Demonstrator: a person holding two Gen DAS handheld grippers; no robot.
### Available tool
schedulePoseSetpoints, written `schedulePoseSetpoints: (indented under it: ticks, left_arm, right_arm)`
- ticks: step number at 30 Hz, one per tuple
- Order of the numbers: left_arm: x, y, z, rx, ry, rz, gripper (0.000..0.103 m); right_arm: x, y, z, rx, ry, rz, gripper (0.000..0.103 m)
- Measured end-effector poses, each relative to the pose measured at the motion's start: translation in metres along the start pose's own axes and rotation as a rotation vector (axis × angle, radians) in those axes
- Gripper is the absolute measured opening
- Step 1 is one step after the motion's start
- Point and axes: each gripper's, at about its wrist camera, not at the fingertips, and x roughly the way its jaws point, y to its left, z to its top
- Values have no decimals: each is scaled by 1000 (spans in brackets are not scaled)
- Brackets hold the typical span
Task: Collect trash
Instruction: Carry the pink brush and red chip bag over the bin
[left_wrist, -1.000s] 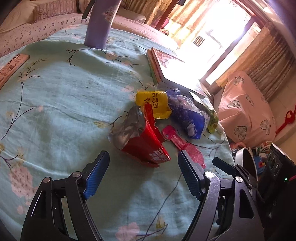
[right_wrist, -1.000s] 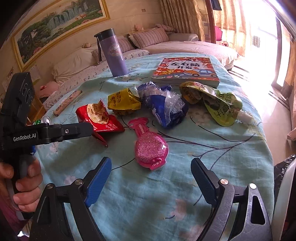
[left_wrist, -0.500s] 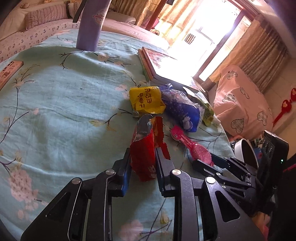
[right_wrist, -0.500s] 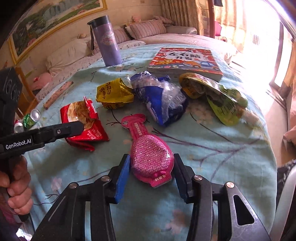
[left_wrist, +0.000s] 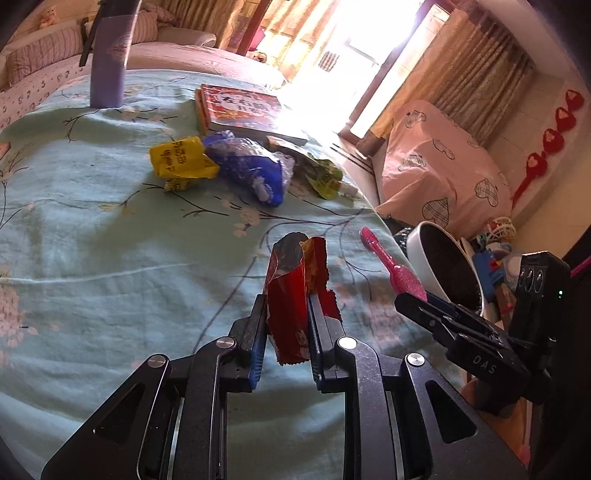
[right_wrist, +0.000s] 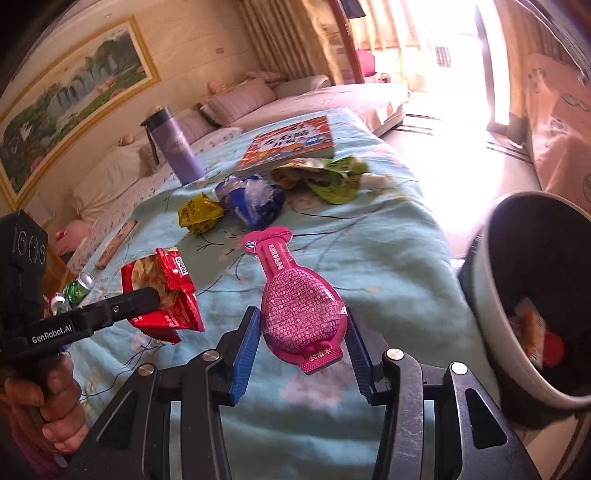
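Above the floral bedspread, your left gripper clamps the red wrapper and your right gripper the pink pouch; carry both over the bin next.

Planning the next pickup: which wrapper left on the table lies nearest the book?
The green wrapper: its edge touches the book, unlike the blue wrapper and yellow wrapper.

The trash bin runs off the right edge; the scraps inside blur. The purple bottle loses its top.
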Motion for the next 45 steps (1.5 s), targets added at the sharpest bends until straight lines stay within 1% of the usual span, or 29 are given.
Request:
schedulePoseSetpoints:
  ticks: [5,12,23,30,36,45]
  left_arm:
    - [4,-28,-6,49,19,-25,18]
    - [9,-69,-15,121,40,-52,18]
    - [21,-114,-25,196,71,-80,18]
    - [32,-141,-21,230,80,-91,18]
    - [37,-160,-17,248,80,-106,18]
    - [52,-186,-3,275,84,-120,19]
  right_arm:
    - [-28,-18,-9,49,-38,-15,47]
    - [-53,-42,-24,111,-72,-44,47]
    - [-88,-70,-42,176,-127,-85,47]
    - [-106,-96,-48,233,-169,-121,47]
    - [-117,-114,-48,254,-190,-150,47]
    - [-122,-137,-40,275,-197,-180,47]
